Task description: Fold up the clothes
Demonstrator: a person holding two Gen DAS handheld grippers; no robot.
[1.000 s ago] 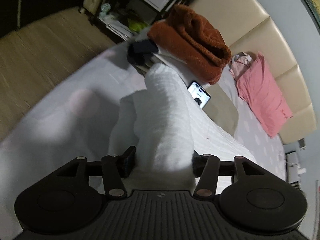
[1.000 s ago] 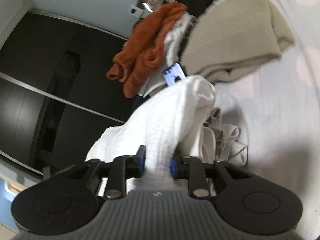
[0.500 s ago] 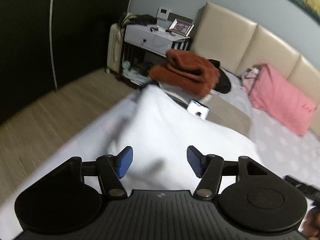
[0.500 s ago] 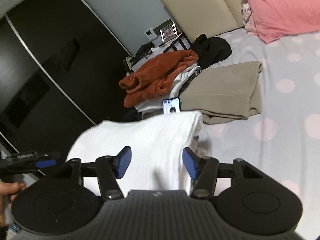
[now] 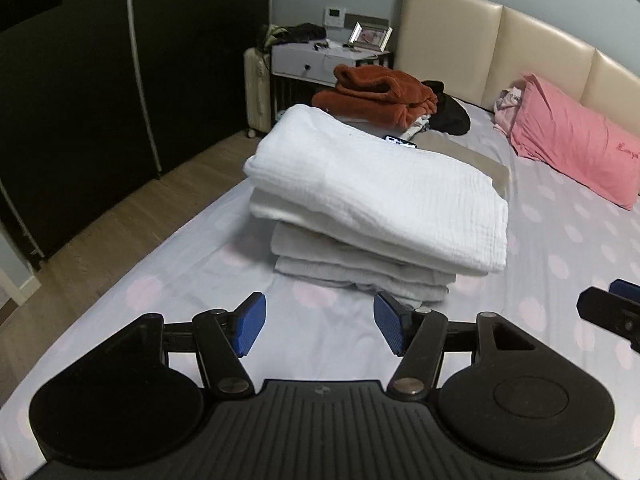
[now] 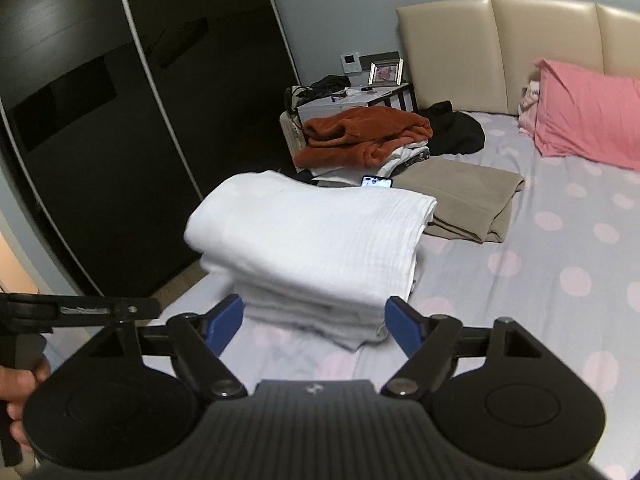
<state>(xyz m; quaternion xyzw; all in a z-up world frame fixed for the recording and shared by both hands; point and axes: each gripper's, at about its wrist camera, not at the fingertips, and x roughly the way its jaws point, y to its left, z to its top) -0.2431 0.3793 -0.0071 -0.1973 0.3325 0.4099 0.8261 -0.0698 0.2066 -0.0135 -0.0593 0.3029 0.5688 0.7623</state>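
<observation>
A white textured cloth (image 5: pixel 372 196) lies folded into a thick stack on the spotted lilac bed sheet (image 5: pixel 168 280); in the right wrist view the same cloth (image 6: pixel 312 240) sits just beyond the fingertips. My left gripper (image 5: pixel 318 322) is open and empty, pulled back in front of the stack. My right gripper (image 6: pixel 314 322) is also open with nothing between its blue pads. The right gripper's tip shows at the right edge of the left wrist view (image 5: pixel 612 308). The left gripper and a hand on it (image 6: pixel 24 380) appear at the left of the right wrist view.
Behind the stack lie a folded beige garment (image 6: pixel 464 196), a lit phone (image 6: pixel 376 182), a rust-orange fleece pile (image 6: pixel 364 132), black clothing (image 6: pixel 456 128) and a pink pillow (image 6: pixel 588 112). A bedside table (image 5: pixel 320 60) and dark wardrobe doors (image 6: pixel 100 120) stand at left.
Both grippers let go of the white cloth and drew back. The cloth now rests as a folded stack on the bed.
</observation>
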